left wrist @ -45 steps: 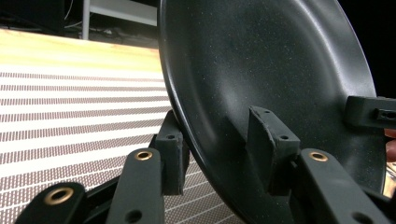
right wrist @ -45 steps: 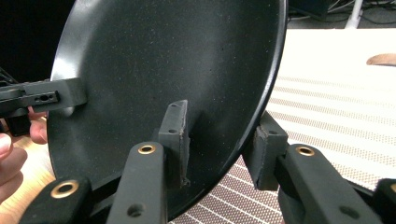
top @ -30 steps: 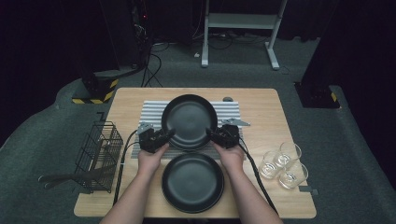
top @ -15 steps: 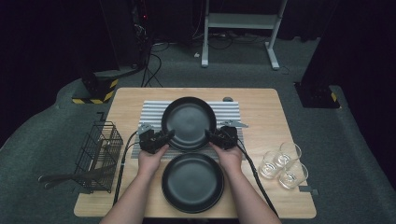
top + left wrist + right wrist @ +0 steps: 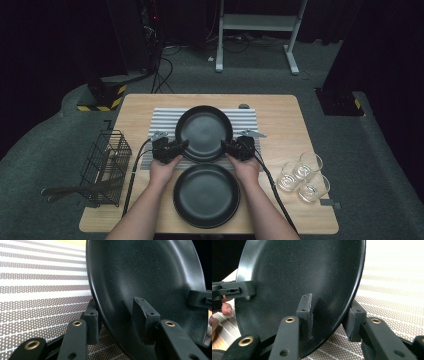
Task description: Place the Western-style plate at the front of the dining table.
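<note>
Far black plate (image 5: pixel 203 133) over striped mat (image 5: pixel 167 120) on counter (image 5: pixel 280 125) — pinched at opposite rim edges by left fingers (image 5: pixel 181 148) and right fingers (image 5: pixel 226 148), level between both hands — near plate (image 5: pixel 206 195) just behind.

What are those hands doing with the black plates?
A person is working with a gripper in each hand. The left gripper and the right gripper each pinch one side of the rim of the far black plate, which is over the striped mat. Each has one jaw on top of the rim and one underneath. A second black plate sits on the wooden table nearer the person. A wire basket is on the left and three glasses on the right.
</note>
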Available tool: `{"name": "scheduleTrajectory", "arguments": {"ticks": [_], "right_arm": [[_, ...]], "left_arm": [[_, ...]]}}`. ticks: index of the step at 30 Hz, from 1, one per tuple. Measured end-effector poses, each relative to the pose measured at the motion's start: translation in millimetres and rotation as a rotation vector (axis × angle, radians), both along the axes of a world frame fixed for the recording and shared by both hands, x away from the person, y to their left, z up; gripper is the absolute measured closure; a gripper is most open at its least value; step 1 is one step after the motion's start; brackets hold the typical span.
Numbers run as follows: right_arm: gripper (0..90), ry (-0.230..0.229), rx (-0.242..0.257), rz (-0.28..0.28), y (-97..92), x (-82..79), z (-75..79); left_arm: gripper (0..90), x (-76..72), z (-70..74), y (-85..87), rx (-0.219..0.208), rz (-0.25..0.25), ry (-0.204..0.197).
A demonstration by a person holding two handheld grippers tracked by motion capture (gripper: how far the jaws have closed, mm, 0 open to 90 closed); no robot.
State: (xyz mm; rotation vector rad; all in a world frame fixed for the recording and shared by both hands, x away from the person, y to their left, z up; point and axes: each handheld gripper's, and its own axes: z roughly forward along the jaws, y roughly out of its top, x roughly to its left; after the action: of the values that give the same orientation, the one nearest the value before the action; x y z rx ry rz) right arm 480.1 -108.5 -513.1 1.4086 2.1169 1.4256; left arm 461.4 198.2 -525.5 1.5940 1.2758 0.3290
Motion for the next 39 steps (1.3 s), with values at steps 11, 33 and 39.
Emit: {"name": "scheduleTrajectory", "arguments": {"ticks": [11,33,39], "right_arm": [[63.5,0.009,-0.013,-0.001,-0.9,2.3,-5.4],[62.9,0.014,-0.009,-0.023,-1.6,4.0,-10.3],[61.5,0.028,-0.020,-0.039,-0.2,5.3,-10.8]], "left_arm": [[59.3,4.7,-0.7,-2.8,0.029,0.013,0.036],[59.3,8.7,-2.0,-5.8,0.067,0.040,0.089],[60.7,9.3,-2.2,-6.0,0.074,0.055,0.096]]}}
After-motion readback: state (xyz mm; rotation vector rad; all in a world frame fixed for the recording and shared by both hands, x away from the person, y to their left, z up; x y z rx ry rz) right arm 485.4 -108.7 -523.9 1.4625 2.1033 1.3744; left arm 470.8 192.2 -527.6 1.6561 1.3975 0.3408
